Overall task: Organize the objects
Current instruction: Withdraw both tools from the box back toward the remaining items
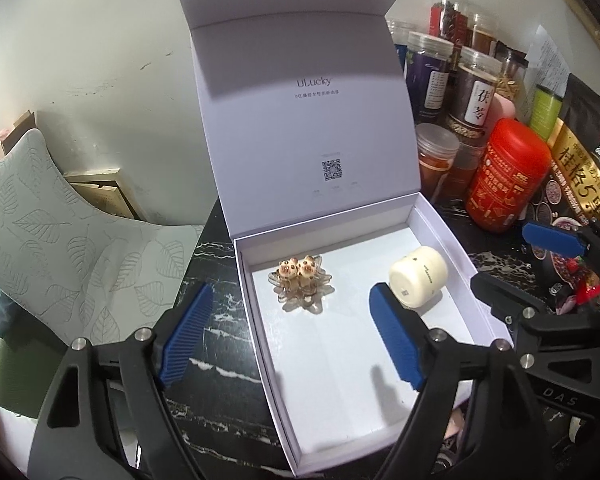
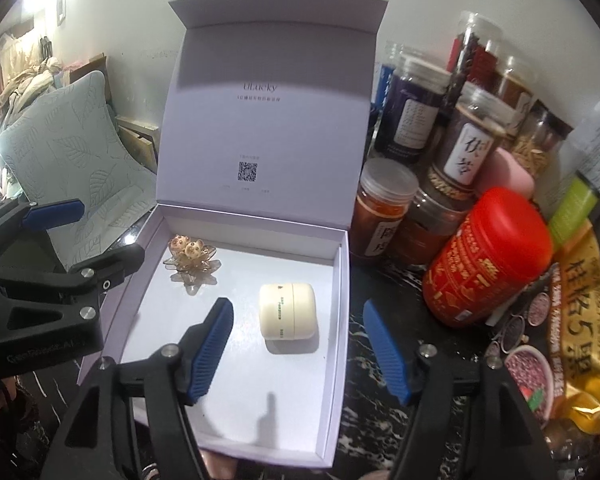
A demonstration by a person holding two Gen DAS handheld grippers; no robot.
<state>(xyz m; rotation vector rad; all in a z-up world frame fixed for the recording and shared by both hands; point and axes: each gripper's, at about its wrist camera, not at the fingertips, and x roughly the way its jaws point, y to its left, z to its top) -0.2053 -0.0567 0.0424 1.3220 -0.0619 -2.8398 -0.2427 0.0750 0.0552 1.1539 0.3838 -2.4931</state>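
An open white gift box (image 1: 268,360) (image 2: 340,320) with its lid standing up sits on a black marble table. Inside lie a cream jar (image 1: 418,280) (image 2: 288,310) on its side and a clear hair clip with two small bear figures (image 1: 300,282) (image 2: 192,260). My left gripper (image 1: 292,336) is open and empty, straddling the box's left wall, just short of the clip. My right gripper (image 2: 300,344) is open and empty, straddling the box's right wall, just short of the jar. Each gripper shows in the other's view: the right one (image 1: 548,264), the left one (image 2: 76,236).
A red canister (image 1: 508,176) (image 2: 488,256) stands right of the box. Several clear jars of dried goods (image 1: 468,92) (image 2: 468,144) crowd behind it. A gold and black packet (image 1: 584,172) (image 2: 580,304) lies at the far right. A leaf-patterned cushion (image 1: 40,224) (image 2: 72,152) sits left.
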